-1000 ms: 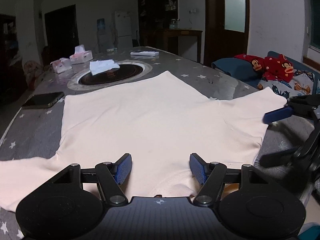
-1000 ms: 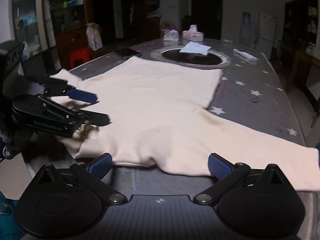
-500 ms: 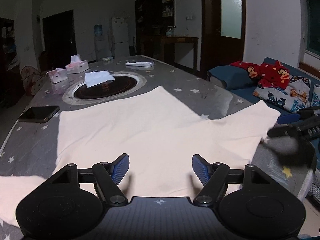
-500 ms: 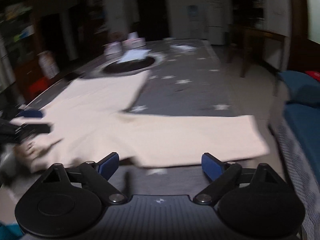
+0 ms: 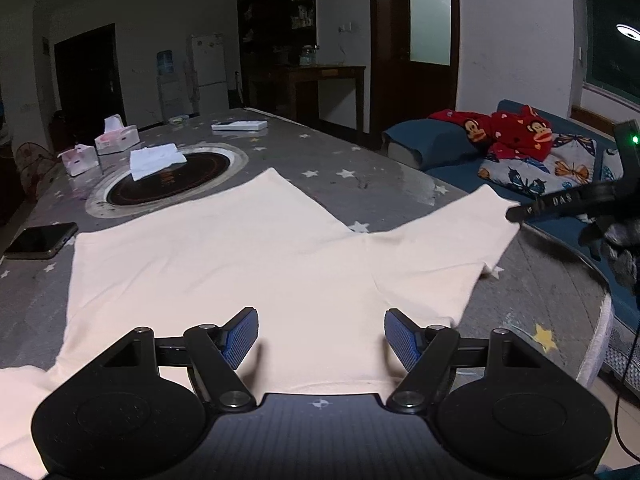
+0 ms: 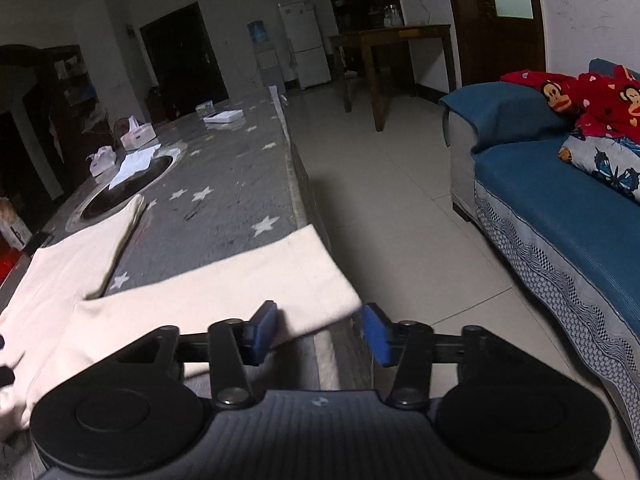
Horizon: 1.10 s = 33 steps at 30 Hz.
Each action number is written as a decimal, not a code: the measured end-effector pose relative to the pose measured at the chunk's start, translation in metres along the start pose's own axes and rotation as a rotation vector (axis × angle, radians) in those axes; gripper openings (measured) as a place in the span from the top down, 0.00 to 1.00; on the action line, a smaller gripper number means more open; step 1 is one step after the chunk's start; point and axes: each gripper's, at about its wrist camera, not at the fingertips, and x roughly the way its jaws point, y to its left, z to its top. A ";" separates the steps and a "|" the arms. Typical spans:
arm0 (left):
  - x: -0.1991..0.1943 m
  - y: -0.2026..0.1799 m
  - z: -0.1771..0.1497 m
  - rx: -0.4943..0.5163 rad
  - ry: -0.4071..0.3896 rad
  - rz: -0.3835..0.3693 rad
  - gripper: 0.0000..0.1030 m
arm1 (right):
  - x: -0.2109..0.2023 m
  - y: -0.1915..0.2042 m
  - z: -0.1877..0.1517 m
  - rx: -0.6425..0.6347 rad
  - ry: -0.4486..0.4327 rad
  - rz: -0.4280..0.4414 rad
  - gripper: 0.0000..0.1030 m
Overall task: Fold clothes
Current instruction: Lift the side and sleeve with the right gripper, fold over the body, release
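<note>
My left gripper [image 5: 321,338] sits low and level, its two blue-padded fingers [image 5: 240,336] spread wide with nothing between them. My right gripper [image 6: 320,332] is also parted, narrower, tilted slightly; from the left view its dark fingers [image 5: 560,202] reach in at far right.

The counter [image 5: 360,168] has a grey cover with white stars, and a round dark burner [image 5: 168,178] is set into it with a white cloth [image 5: 154,158] lying partly over it. Two tissue boxes [image 5: 116,140] stand near the burner, a phone [image 5: 40,240] lies at the left edge, and a flat white box [image 5: 240,125] lies farther back. Beside the counter is a blue sofa [image 6: 560,200] with a red monkey-print garment [image 6: 592,96] on it.
</note>
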 end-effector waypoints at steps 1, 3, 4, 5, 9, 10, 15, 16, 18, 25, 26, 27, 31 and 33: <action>0.001 -0.001 -0.001 0.000 0.005 -0.003 0.29 | 0.000 0.000 0.000 -0.002 -0.006 -0.001 0.68; 0.002 -0.003 -0.003 0.001 0.013 -0.005 0.29 | -0.001 0.000 0.000 -0.011 -0.018 0.001 0.82; 0.003 -0.004 -0.003 0.002 0.015 -0.006 0.29 | -0.002 0.001 0.000 -0.015 -0.024 0.002 0.86; 0.003 -0.004 -0.003 0.003 0.017 -0.006 0.29 | -0.003 0.001 0.001 -0.022 -0.034 -0.002 0.89; 0.006 -0.011 -0.001 0.011 0.017 -0.022 0.29 | -0.007 0.002 0.006 -0.018 -0.056 0.007 0.93; 0.007 -0.013 -0.001 0.015 0.017 -0.027 0.29 | -0.010 0.003 0.009 -0.016 -0.065 0.011 0.93; 0.018 -0.024 0.001 0.043 0.018 -0.059 0.29 | -0.025 0.010 0.033 -0.034 -0.137 0.035 0.93; 0.020 -0.026 0.001 0.048 0.020 -0.065 0.29 | -0.027 0.013 0.039 -0.042 -0.148 0.041 0.93; 0.025 -0.031 0.000 0.058 0.023 -0.075 0.29 | -0.031 0.020 0.050 -0.061 -0.165 0.055 0.93; 0.016 -0.023 0.003 0.009 -0.012 -0.085 0.29 | -0.043 0.063 0.079 -0.134 -0.193 0.136 0.93; 0.010 -0.017 0.003 -0.010 -0.027 -0.080 0.28 | -0.047 0.070 0.083 -0.148 -0.197 0.152 0.93; 0.003 -0.011 0.004 -0.030 -0.042 -0.075 0.27 | -0.049 0.080 0.086 -0.165 -0.200 0.172 0.93; -0.021 0.020 0.001 -0.113 -0.095 -0.014 0.26 | -0.056 0.127 0.094 -0.244 -0.200 0.264 0.93; -0.034 0.036 -0.006 -0.140 -0.112 0.038 0.26 | -0.056 0.155 0.094 -0.287 -0.190 0.317 0.93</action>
